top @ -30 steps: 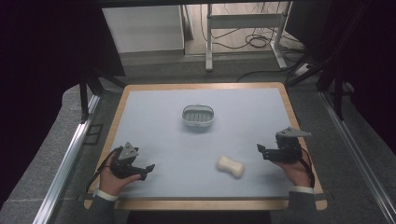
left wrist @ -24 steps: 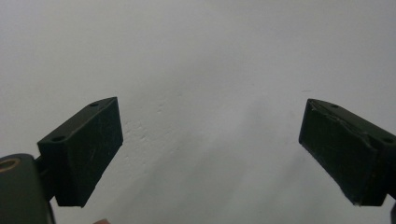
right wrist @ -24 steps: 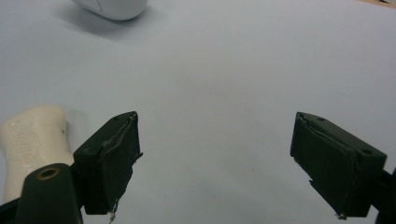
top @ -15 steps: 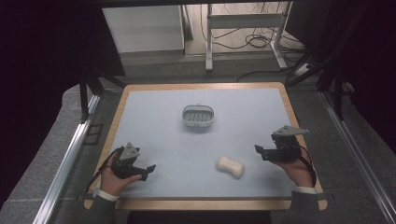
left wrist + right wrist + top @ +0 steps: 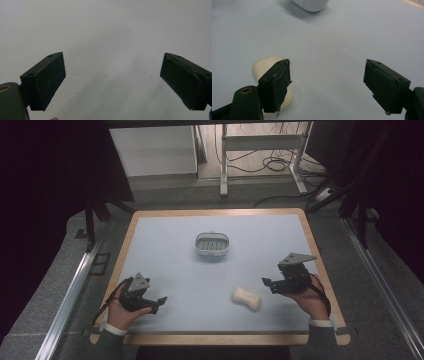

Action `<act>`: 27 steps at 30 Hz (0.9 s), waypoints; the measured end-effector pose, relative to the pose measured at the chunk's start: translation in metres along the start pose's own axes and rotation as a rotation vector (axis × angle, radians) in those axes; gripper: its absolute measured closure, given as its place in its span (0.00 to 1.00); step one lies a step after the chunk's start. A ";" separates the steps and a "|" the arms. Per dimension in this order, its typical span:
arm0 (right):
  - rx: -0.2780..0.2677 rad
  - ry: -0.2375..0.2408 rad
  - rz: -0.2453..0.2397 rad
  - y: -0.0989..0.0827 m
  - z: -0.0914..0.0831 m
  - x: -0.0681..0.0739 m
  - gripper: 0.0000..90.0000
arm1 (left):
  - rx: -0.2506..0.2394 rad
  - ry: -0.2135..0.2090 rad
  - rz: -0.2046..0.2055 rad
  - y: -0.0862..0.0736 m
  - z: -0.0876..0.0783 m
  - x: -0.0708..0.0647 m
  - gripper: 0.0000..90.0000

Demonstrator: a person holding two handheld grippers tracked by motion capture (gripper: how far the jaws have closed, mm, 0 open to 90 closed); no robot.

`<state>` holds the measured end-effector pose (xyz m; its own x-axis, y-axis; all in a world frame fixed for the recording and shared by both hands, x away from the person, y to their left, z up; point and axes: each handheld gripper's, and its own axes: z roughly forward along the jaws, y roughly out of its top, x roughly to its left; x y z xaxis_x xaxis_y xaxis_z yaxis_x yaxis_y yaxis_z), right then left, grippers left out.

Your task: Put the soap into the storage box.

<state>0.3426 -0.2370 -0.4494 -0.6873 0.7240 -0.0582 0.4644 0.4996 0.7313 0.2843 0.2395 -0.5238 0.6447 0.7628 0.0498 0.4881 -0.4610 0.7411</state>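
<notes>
From the high view I read the table (image 5: 165, 227) left to right. My left gripper (image 5: 159, 301) rests at the near left of the blue-grey mat, held in the left hand (image 5: 120, 312), with its tips pointing toward the table's centre. In the left gripper view its jaws stand wide apart with bare mat between them; it grips nothing.

Toward the far middle of the mat sits a small white soap dish (image 5: 211, 244), oval with a ribbed insert, well apart from both grippers.

Nearer, right of centre, lies the soap bar (image 5: 246, 298), pale cream and waisted like a bone, flat on the mat.

My right gripper (image 5: 267, 283) is just right of the soap bar, held in the right hand (image 5: 311, 299), tips pointing left. Its jaws have just been closing a little, yet remain wide apart with nothing between them. In the right gripper view the bar (image 5: 265, 65) lies partly behind the left jaw, outside the gap; the dish's (image 5: 310, 5) edge shows at the top.
</notes>
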 end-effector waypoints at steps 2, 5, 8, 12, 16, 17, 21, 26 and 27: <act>0.012 0.022 -0.016 0.002 0.003 0.003 0.23 | 0.001 0.001 0.000 0.000 0.000 0.000 0.07; 0.030 0.056 -0.035 0.003 0.007 0.010 0.23 | 0.001 0.001 -0.001 0.000 0.000 0.001 0.07; 0.051 0.071 -0.056 0.005 0.012 0.016 0.23 | -0.001 0.002 -0.003 0.000 -0.001 0.001 0.07; 0.060 0.083 -0.079 0.007 0.014 0.022 0.23 | 0.000 0.002 -0.002 0.000 -0.001 0.001 0.07; 0.065 0.087 -0.082 0.008 0.015 0.025 0.23 | 0.003 0.001 0.000 0.000 0.000 0.001 0.07; 0.066 0.090 -0.086 0.008 0.015 0.026 0.23 | 0.004 0.002 0.000 0.000 0.000 0.001 0.07; 0.082 0.112 -0.091 0.009 0.020 0.031 0.23 | 0.004 0.001 -0.002 -0.001 0.000 0.001 0.07; 0.121 0.134 -0.108 0.009 0.027 0.038 0.24 | 0.005 0.000 -0.004 -0.001 0.000 0.000 0.07; 0.124 0.135 -0.111 0.009 0.028 0.039 0.24 | 0.005 0.000 -0.004 -0.001 0.000 0.000 0.07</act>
<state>0.3360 -0.1911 -0.4645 -0.8030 0.5949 -0.0363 0.4408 0.6338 0.6356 0.2842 0.2402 -0.5242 0.6426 0.7648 0.0473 0.4938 -0.4605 0.7376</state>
